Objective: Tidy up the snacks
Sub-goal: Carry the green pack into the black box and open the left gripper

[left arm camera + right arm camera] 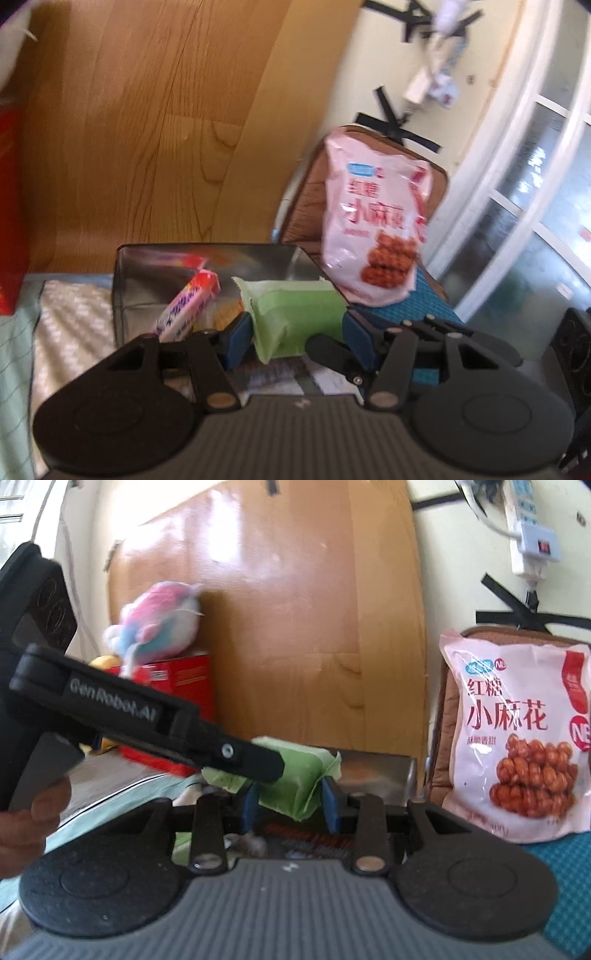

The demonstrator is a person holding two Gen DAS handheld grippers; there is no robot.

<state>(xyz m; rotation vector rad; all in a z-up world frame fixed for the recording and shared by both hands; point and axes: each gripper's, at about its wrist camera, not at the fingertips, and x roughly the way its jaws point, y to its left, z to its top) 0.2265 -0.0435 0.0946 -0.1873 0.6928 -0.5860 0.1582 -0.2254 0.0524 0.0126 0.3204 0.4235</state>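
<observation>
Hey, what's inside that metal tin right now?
In the metal tin, a pink-and-white candy roll leans against the wall. The green packet and both tongs cover the rest.

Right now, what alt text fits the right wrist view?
Both tongs, right and left, grip one green snack packet above a metal tin. A pink bag of fried twists leans on a brown chair at right.

black left gripper with blue pads clamped on the ends of a pale green snack packet, black right gripper gripping the same packet crosswise, a hand wrapped around the left gripper's handle
</observation>
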